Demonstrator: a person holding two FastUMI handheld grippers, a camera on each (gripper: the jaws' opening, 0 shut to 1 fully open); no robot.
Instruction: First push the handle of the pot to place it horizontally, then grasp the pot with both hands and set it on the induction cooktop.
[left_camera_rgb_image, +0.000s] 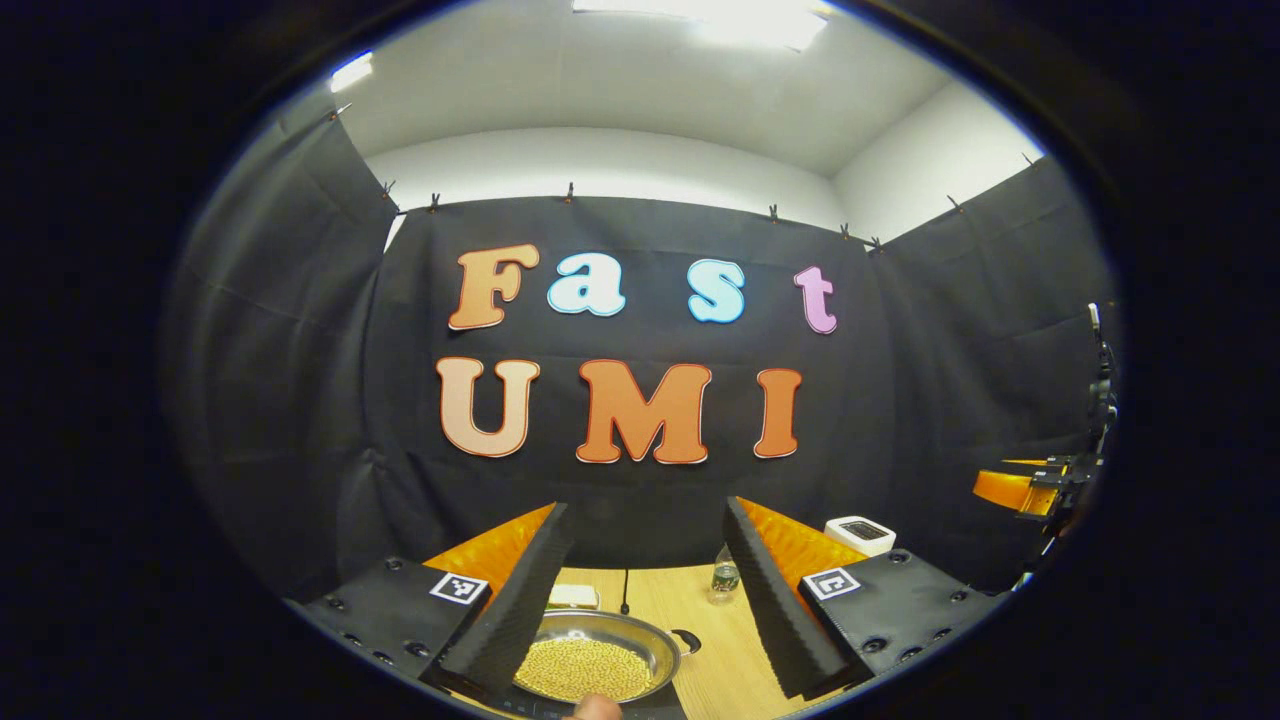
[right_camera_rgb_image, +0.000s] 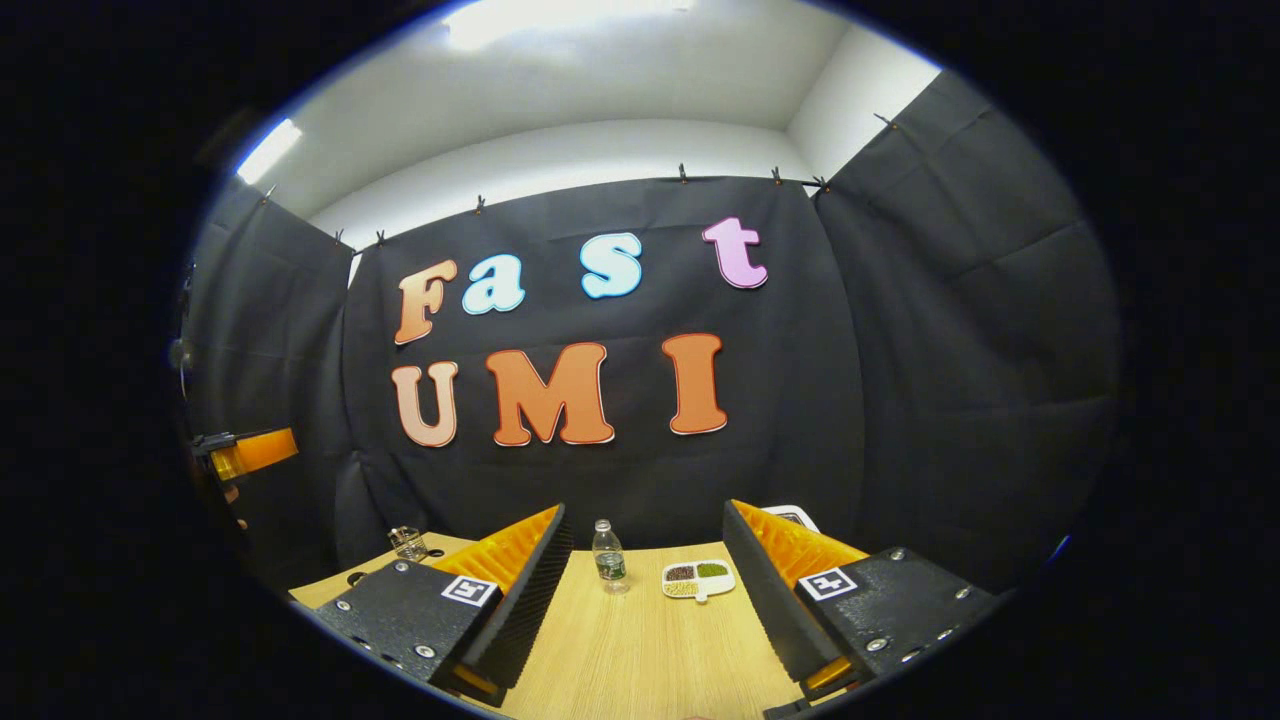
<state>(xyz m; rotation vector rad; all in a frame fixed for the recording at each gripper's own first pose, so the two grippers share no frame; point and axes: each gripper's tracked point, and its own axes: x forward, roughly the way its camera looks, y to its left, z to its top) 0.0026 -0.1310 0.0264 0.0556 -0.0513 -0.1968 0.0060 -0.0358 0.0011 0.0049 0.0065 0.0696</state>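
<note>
Both the left gripper (left_camera_rgb_image: 650, 600) and right gripper (right_camera_rgb_image: 645, 590) stand wide open and hold nothing, while the grain-filled pot (left_camera_rgb_image: 597, 657) sits on the table (left_camera_rgb_image: 730, 660) between the left fingers.

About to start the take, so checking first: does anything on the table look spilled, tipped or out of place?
Nothing stands out. The pot sits level with its yellow grains inside, none spilled on the table. The water bottle stands upright beside the divided dish.
</note>
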